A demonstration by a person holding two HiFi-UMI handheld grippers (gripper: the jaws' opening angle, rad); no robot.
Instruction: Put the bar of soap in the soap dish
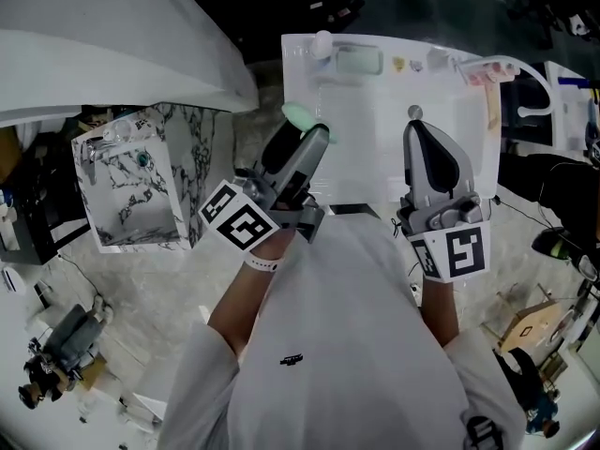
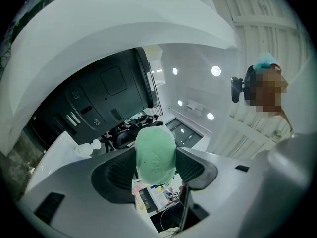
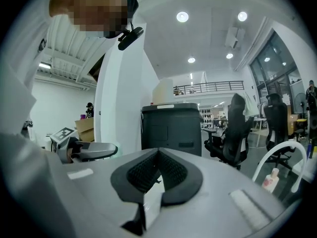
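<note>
A pale green bar of soap [image 1: 300, 115] is pinched between the jaws of my left gripper [image 1: 310, 127], which is tilted up and to the right over the near left edge of the white basin top [image 1: 375, 148]. In the left gripper view the soap [image 2: 155, 155] stands upright between the dark pads and the left gripper [image 2: 156, 163] points up at the ceiling. A pale green soap dish [image 1: 358, 61] sits at the far side of the basin top. My right gripper [image 1: 415, 116] is raised over the basin's right part, shut and empty; its jaws [image 3: 158, 156] meet.
A white pump bottle [image 1: 322, 43] stands left of the dish. A pink bottle [image 1: 478, 73] and a curved white tap [image 1: 525, 68] are at the far right. A marble-patterned box [image 1: 131, 181] stands to the left. The person's white shirt fills the foreground.
</note>
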